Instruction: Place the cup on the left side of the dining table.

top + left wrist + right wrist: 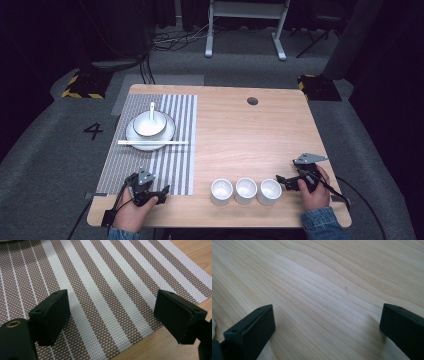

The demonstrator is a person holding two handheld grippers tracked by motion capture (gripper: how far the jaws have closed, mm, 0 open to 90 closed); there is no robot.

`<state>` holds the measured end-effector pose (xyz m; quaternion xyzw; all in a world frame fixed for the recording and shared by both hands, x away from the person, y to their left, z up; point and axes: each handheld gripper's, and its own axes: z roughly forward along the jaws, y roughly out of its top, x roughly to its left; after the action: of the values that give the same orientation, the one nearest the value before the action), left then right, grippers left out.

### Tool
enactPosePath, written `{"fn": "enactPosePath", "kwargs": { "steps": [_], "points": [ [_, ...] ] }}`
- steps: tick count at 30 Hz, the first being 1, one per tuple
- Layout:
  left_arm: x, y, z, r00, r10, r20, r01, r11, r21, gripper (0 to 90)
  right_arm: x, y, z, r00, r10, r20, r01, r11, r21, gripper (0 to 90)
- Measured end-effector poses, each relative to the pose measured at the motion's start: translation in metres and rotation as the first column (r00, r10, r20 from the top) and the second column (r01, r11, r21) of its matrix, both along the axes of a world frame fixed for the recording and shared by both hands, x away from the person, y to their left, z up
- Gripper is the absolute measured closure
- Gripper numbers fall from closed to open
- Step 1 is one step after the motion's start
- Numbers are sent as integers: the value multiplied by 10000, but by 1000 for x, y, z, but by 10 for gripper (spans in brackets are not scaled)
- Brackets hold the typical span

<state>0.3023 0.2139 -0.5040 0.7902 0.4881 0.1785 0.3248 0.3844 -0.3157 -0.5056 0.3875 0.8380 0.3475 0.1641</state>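
Low in the frame, three white cups [245, 190] stand in a row between two empty, wide-open grippers, nearer the right gripper [286, 181] than the left gripper [161, 192].

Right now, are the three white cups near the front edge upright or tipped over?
Upright. In the high view the three white cups stand in a row on the table with round mouths facing up; their insides look empty.
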Motion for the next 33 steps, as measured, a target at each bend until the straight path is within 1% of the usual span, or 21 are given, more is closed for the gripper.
{"fn": "enactPosePath", "kwargs": {
  "steps": [6,7,8,10,11,12,13,14,15,16,17,19,20,21,23,24,28,29,31,32,33],
  "points": [
    [0,0,0,10000,-49,15,49,10000,10,127,0,0,0,10000,0,-3,0,10000,1,3],
    [0,0,0,10000,3,75,-3,10000,-29,131,0,0,0,10000,1,-1,-1,10000,0,3],
    [1,0,1,9998,-11,174,13,9999,-111,227,0,0,0,10000,1,-2,-1,10000,0,3],
    [0,-1,2,9992,-72,393,83,9995,-299,240,0,0,0,10000,0,-4,0,10000,2,3],
    [0,-2,4,9988,-81,492,96,9995,-295,236,0,0,0,10000,1,-5,-1,10000,2,3],
    [-1,-4,8,9987,-96,493,112,9994,-329,236,0,0,0,10000,0,-6,0,10000,2,3],
    [-2,-5,11,9989,-196,430,214,9989,-411,237,0,0,0,10000,2,-3,-2,10000,0,3],
    [-2,-7,15,9993,-328,201,338,9979,-553,238,0,0,0,10000,-2,-5,2,10000,3,3],
    [-2,-9,19,9990,-450,-27,447,9974,-562,238,0,0,0,10000,-1,-3,1,10000,1,3],
    [-3,-11,21,9986,-510,-115,503,9972,-552,238,0,0,0,10000,-1,-3,1,10000,1,3],
    [-4,-12,23,9983,-585,-67,581,9969,-530,235,0,0,0,10000,-1,-3,1,10000,2,3],
    [-7,-15,28,9974,-636,345,653,9964,-533,234,0,0,0,10000,1,-3,-1,10000,0,3],
    [-9,-17,33,9955,-669,674,719,9947,-738,233,0,0,0,10000,2,-4,-2,10000,0,3],
    [-9,-17,33,9955,-669,674,719,9947,-738,233,0,0,0,10000,2,-4,-2,10000,0,3],
    [-12,-20,40,9931,-635,989,727,9930,-929,233,0,0,0,10000,-1,-2,1,10000,1,3],
    [-14,-21,43,9909,-679,1161,789,9926,-927,235,0,0,0,10000,0,-2,0,10000,0,3],
    [-19,-28,54,9851,-829,1504,994,9894,-1057,248,0,0,0,10000,0,-1,0,10000,1,3],
    [-19,-29,55,9826,-829,1665,1012,9894,-1046,247,0,0,0,10000,0,-1,0,10000,0,3],
    [-21,-32,59,9772,-866,1940,1118,9861,-1226,247,0,0,0,10000,0,-2,0,10000,1,3],
    [-21,-33,61,9745,-942,2034,1222,9840,-1296,286,0,0,0,10000,1,-4,-1,10000,1,3],
    [-22,-35,63,9702,-1044,2187,1346,9826,-1278,286,0,0,0,10000,1,-4,-1,10000,1,3]
  ]
}}
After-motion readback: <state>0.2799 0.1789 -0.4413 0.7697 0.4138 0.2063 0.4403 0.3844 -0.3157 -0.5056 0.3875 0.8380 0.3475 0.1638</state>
